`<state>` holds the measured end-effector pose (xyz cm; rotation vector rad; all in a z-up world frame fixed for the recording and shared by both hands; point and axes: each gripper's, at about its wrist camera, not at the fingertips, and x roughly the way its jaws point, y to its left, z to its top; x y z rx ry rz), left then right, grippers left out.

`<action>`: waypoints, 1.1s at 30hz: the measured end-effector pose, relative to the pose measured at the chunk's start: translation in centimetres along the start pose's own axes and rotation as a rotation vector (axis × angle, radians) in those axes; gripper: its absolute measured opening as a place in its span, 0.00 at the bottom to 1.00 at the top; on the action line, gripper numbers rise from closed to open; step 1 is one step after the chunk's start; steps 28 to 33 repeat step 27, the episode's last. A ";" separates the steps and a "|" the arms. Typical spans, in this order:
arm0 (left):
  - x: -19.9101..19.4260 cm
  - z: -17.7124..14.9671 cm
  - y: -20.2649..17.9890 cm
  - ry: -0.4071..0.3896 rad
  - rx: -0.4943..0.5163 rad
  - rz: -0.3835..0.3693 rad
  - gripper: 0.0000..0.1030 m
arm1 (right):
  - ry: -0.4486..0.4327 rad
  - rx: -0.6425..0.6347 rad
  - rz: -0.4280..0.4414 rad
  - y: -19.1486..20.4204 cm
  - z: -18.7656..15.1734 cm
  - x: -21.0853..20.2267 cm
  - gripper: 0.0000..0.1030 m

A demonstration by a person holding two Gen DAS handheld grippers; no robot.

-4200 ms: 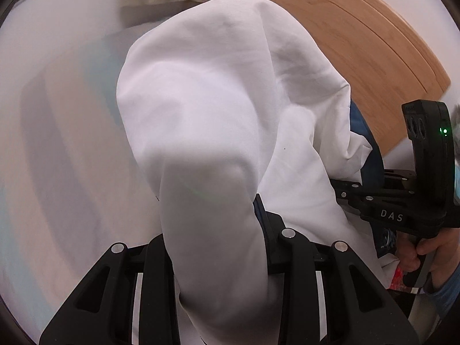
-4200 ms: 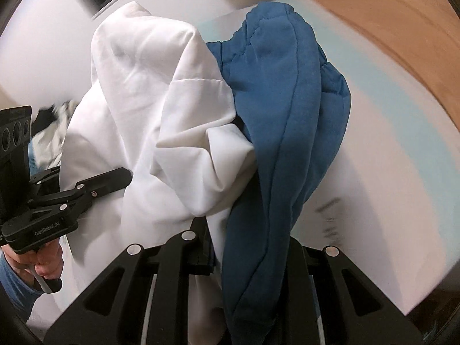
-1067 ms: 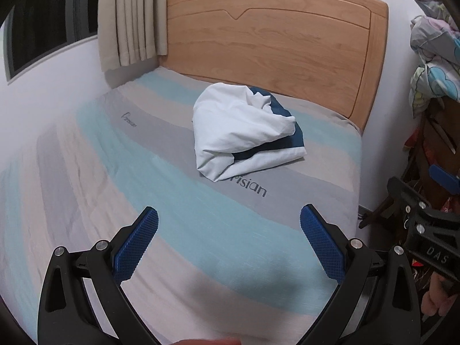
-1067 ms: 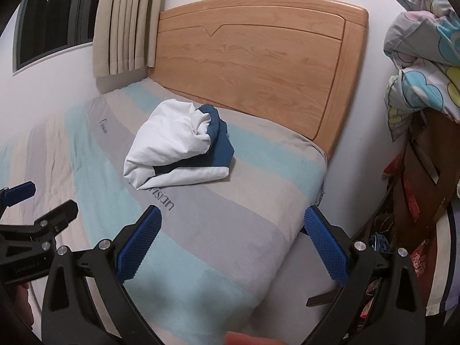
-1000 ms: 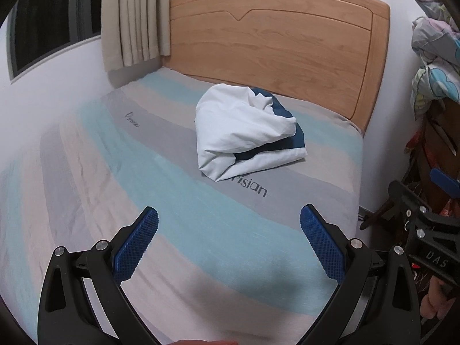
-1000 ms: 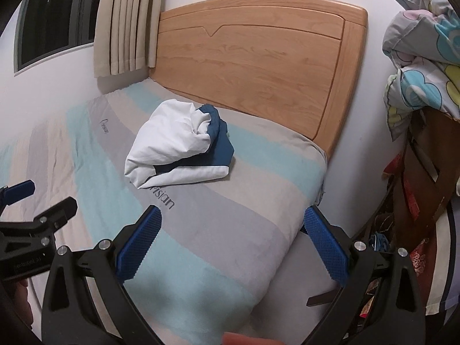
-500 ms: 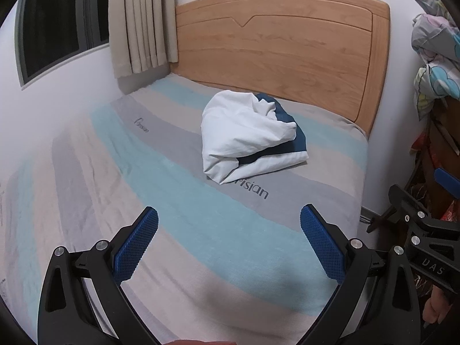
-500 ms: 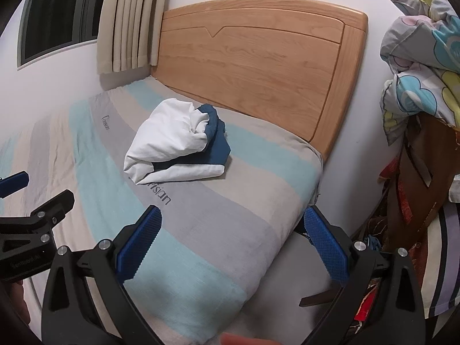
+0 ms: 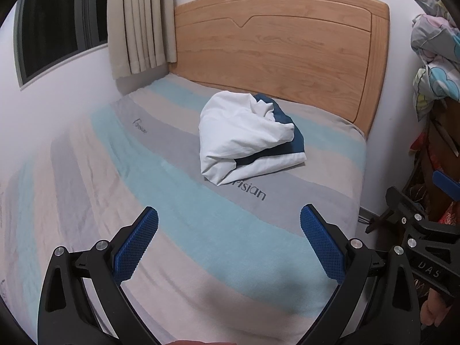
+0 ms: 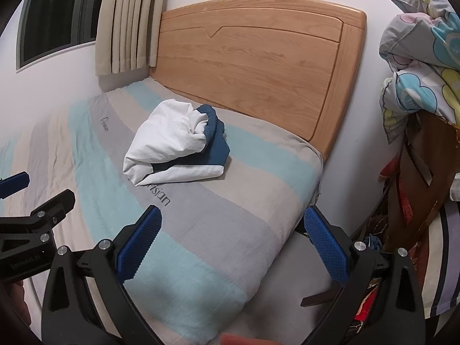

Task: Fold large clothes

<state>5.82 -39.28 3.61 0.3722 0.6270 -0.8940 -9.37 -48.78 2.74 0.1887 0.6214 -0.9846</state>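
Note:
A bundle of a white garment [image 9: 241,132] wrapped around a dark blue garment [image 9: 283,120] lies on the striped bed [image 9: 178,201] near the wooden headboard. It also shows in the right wrist view, white [image 10: 169,143] over blue [image 10: 217,143]. My left gripper [image 9: 228,241] is open and empty, well back from the bundle above the bed. My right gripper [image 10: 231,241] is open and empty, over the bed's right edge. Each gripper shows at the side of the other's view.
The wooden headboard [image 9: 276,57] stands behind the bundle. A curtain [image 9: 138,23] and a dark window [image 9: 57,23] are at the left wall. Patterned bedding [image 10: 419,46] and cluttered furniture [image 10: 417,201] stand right of the bed.
Both grippers let go of the white and blue clothes, which now lie bundled on the bed. Both grippers have pulled back and stand open, still drifting away slightly.

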 end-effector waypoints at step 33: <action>0.5 0.7 -0.9 0.012 -0.007 -0.003 0.94 | 0.012 -0.004 -0.002 0.0 0.5 0.3 0.93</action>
